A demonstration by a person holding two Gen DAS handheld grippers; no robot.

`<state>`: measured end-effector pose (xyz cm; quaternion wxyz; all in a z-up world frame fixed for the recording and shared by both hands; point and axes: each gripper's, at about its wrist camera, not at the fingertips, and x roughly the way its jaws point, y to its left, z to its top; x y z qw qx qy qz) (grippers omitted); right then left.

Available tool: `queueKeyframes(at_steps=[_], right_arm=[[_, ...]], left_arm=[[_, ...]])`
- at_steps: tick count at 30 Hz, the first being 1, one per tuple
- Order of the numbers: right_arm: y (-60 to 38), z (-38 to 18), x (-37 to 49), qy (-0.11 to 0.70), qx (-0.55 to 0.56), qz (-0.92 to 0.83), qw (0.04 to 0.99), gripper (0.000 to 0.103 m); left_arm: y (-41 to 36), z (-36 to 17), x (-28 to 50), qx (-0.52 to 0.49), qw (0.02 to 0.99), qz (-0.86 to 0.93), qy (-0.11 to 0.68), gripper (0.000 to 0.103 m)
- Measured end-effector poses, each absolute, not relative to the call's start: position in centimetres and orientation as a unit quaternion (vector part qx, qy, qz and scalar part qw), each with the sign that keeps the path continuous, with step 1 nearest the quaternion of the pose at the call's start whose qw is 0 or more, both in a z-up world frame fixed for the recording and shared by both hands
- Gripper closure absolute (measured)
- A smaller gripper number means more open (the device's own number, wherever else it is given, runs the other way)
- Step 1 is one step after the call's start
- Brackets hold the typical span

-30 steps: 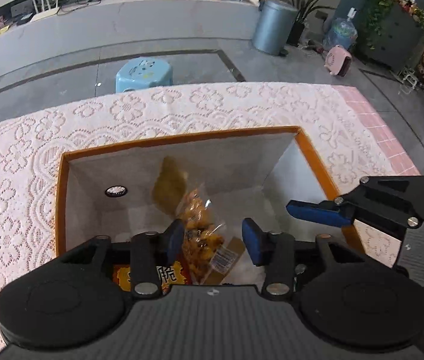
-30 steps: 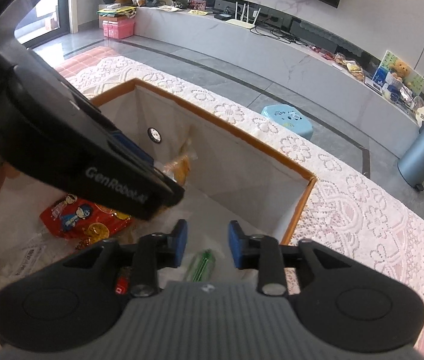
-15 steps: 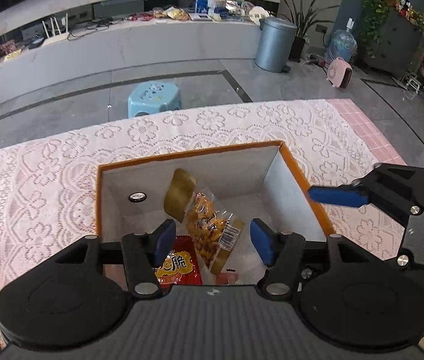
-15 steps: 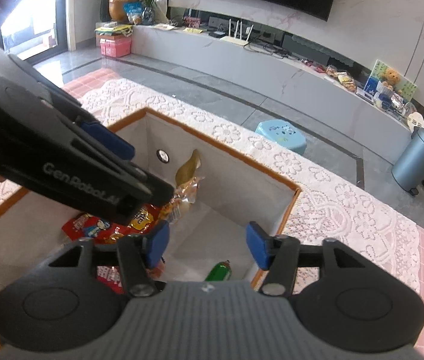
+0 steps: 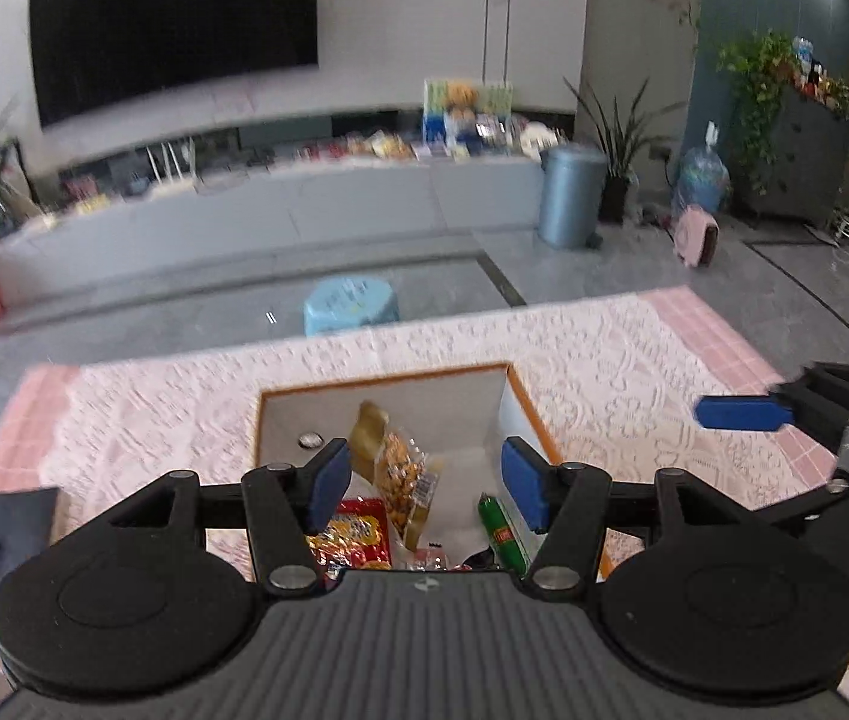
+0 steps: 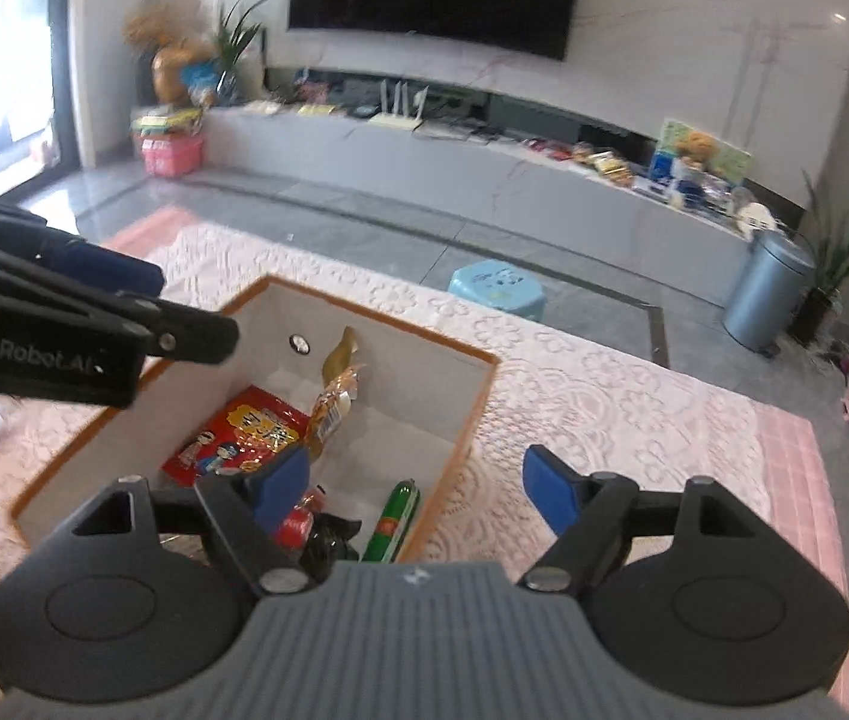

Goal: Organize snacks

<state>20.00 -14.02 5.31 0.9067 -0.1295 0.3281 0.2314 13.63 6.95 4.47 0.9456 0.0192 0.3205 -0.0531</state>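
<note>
- Snacks lie in one open box [image 6: 460, 420] with an orange rim, standing on a bench under a pink lace cloth [image 6: 634, 408]; both grippers hover above it, holding nothing.
- Left gripper [image 5: 424, 489]: fingers apart and empty. The box sits directly below and ahead of its fingertips, so this one looks nearer the snack pile.
- Right gripper [image 6: 415, 489]: fingers wide apart and empty, hanging over the box's near right corner.
- Green sausage stick [image 6: 391, 522], one: below and between the right fingers, closer to the left-hand one, along the box's right wall. Its long axis points away from the fingers, so a grasp across it seems possible.
- Red snack bag [image 6: 238, 438], one: lying flat, ahead of the right gripper's left-hand finger.
- Clear packet of orange snacks [image 6: 334, 405], one: propped against the far wall, ahead of both pairs of fingers.
- Small red and dark items [image 6: 316, 531] lie under the right gripper's left-hand finger; their number cannot be told.
</note>
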Motion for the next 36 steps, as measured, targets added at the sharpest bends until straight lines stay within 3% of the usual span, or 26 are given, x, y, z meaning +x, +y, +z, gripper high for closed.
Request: queueKeyframes(at_steps=[8,18,36], right_arm=[[-17.6,8.1,12.0,0.289,-0.072,0.206,0.932,0.014],[-19.9,6.1,5.5,0.264,-0.024,0.157,0.951,0.012],[-19.5,0.7,5.0,0.287,-0.025,0.123,0.950,0.012]], left_arm=[[4.6,5.7,7.0,0.031,0.963,0.003,0.268,0.015],[3.7,1.1,3.8,0.006,0.957,0.042,0.286,0.015],[3.4,-4.7,2.0,0.003,0.939,0.068,0.338,0.015]])
